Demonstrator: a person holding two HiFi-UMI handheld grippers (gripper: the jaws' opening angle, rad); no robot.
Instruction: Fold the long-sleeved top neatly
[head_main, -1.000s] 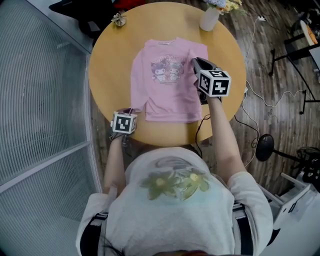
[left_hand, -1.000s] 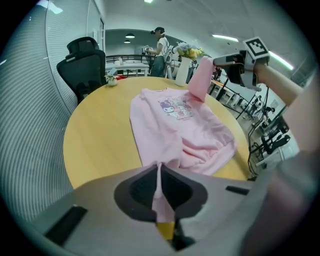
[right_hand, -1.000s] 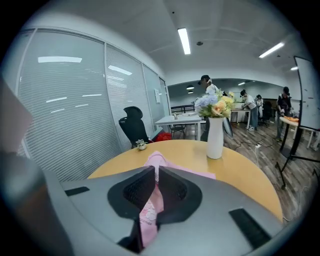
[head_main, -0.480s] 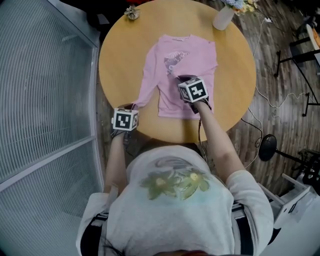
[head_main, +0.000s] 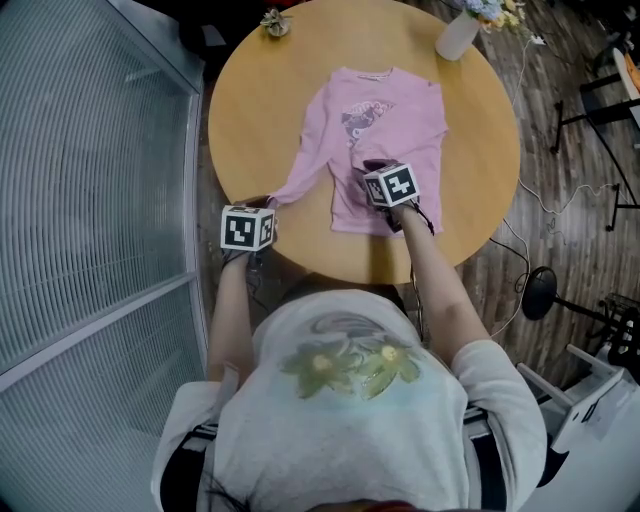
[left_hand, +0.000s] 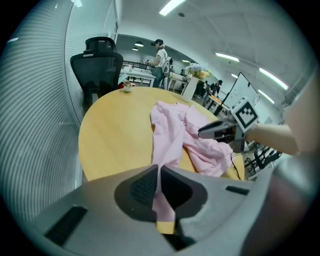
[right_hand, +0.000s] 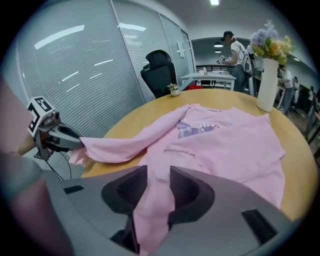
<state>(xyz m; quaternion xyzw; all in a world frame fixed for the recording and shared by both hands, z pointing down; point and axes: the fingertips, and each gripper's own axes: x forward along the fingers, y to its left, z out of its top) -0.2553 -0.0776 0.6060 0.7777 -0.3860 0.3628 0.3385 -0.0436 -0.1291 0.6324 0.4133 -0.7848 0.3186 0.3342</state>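
Round wooden table (head_main: 260, 110) carried pink long-sleeved top (head_main: 400, 140) mid-surface; white vase (head_main: 456, 35), small ornament (head_main: 275, 20) at far edge.

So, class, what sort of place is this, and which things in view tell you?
Probably an open-plan office or lab: a black office chair behind the round table, glass partitions with blinds, and desks under ceiling strip lights.

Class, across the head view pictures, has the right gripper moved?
Yes. The right gripper has drawn away from the vase toward the table's near edge; its tongs have just been opening, with pink top fabric between them.
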